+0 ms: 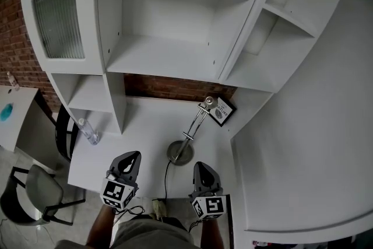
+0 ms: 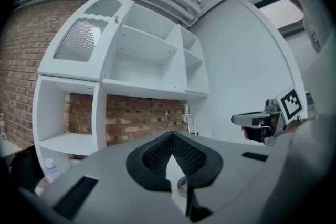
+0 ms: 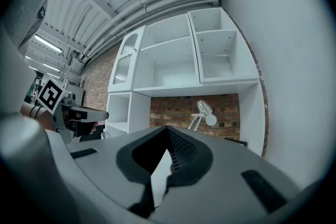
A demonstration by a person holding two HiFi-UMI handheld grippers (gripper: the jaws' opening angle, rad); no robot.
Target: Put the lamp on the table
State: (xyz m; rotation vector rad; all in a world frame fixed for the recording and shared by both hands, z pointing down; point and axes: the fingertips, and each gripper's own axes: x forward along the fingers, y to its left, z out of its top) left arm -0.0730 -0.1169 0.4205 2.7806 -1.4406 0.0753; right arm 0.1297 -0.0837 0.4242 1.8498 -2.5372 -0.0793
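Standing upright on the white table [image 1: 145, 125] is the lamp [image 1: 189, 134] – a slim metal desk lamp with a round base near the table's front edge. Its jointed arm slants up and back to a small head close to the brick wall [image 1: 175, 88]. A dark cord [image 1: 165, 179] runs from the base toward the person. Just beside the lamp's head, a small dark framed card [image 1: 224, 112] sits in the back corner. A clear water bottle [image 1: 88, 132] stands well apart at the table's left end, under a tall white shelving unit [image 1: 169, 20]. A grey chair [image 1: 36, 190] sits on the floor to the left. The person holds both tools low over the table's front edge, one on each side of the lamp's base and touching nothing. On the left gripper [image 1: 129, 161], the black ribbed pads are pressed together at the tips with nothing pinched between them. The right gripper [image 1: 201, 169] is the same – jaws brought fully together and empty. From the left gripper view the lamp [image 2: 188, 118] shows thin against the brick; from the right gripper view the lamp [image 3: 203, 113] has its rounded head tilted.
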